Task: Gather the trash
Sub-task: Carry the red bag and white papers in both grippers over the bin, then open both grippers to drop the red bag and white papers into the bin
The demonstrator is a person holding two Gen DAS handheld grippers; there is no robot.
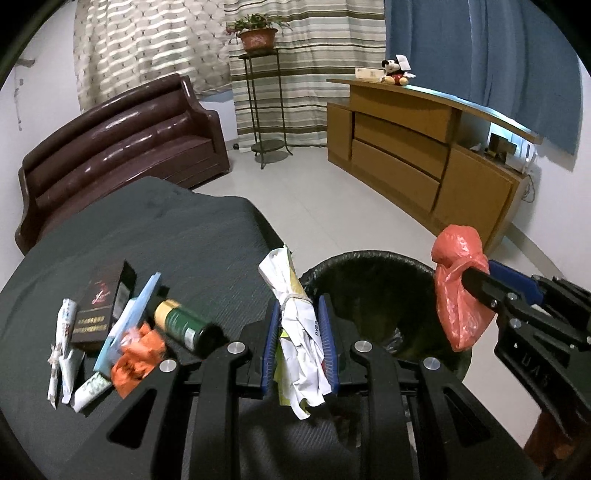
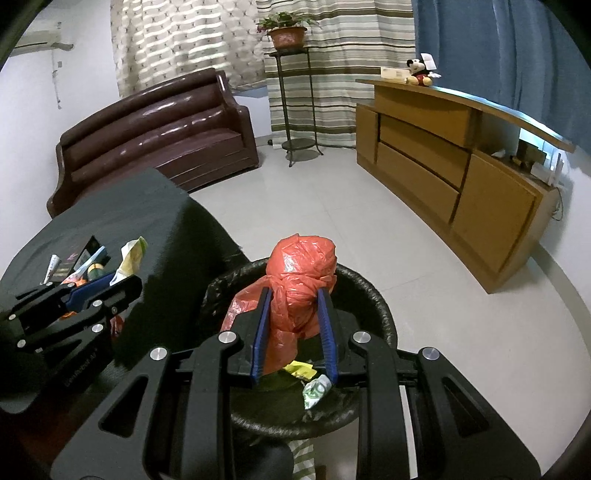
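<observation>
Red plastic bag: knotted, crumpled, clamped between the blue pads of the right gripper; hangs directly over the bin's mouth. In the left wrist view the same bag shows at the bin's right rim, pinched by the right gripper.
Bin: round, black liner, on the floor just beside the table; yellow scrap and a white-green wrapper lie inside.
Paper wad: white w/ yellow-green print, tied round the middle w/ a band; clenched by the left gripper, at the table edge next to the bin.
Table: dark grey cloth cover.
Trash left on table: dark cigarette box, green can lying on its side, orange wrapper, light-blue card, white rolled wrappers, all in a heap at the near left.
Backdrop: brown sofa, plant stand w/ potted plant, wood cabinet topped by a plush mouse toy, striped & blue curtains.
</observation>
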